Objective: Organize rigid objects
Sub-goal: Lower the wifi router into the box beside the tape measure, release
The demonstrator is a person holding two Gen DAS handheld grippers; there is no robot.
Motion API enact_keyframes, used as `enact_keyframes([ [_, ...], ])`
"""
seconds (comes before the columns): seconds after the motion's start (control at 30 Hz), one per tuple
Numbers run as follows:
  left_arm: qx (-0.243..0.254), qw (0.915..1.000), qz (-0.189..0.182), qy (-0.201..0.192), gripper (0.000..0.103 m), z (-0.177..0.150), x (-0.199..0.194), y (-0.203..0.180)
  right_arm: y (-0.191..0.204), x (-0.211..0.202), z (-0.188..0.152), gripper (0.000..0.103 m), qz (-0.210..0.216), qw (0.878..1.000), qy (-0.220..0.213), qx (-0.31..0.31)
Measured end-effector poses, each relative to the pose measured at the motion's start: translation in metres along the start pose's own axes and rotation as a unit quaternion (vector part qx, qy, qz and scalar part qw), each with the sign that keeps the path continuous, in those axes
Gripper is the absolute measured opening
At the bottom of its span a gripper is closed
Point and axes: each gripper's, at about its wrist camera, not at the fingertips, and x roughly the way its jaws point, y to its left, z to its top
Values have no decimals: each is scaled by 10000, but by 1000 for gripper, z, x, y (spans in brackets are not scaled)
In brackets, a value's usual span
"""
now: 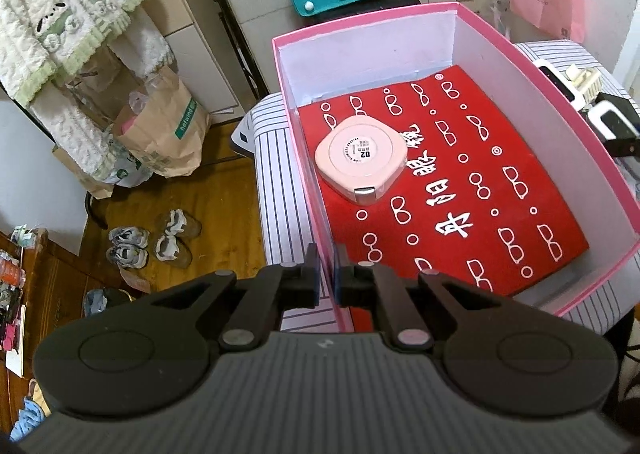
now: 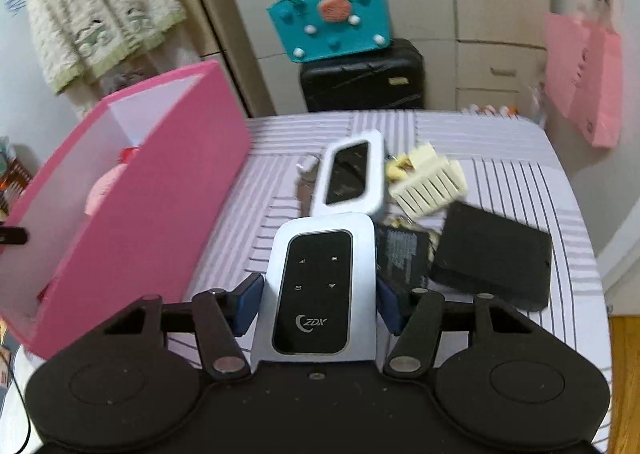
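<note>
Pink cardboard box [image 1: 540, 54] wall sits clamped between the closed blue pads of the left tool [image 1: 327, 274]; ahead of it, inside the box, a rounded pink plastic case [image 1: 360, 160] rests on a red printed sheet [image 1: 480, 190]. Between the right tool [image 2: 318, 302] pads lies a silver pocket router with a black face [image 2: 316, 286]; they seem to touch its sides, though blur hides the contact. Beyond it on the striped surface [image 2: 500, 142] lie a second router [image 2: 348, 174] and a cream comb-like piece [image 2: 430, 184].
</note>
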Motion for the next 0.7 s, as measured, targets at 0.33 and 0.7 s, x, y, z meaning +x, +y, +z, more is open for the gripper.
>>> enact_keyframes([
  [0.33, -44, 9987, -339, 381, 6, 12, 4, 11, 71, -42, 45, 65, 1158, 9877, -285, -1010],
  [0.7, -182, 9981, -399, 422, 6, 14, 4, 14, 175, 10, 70, 65, 2187, 9402, 804, -2486],
])
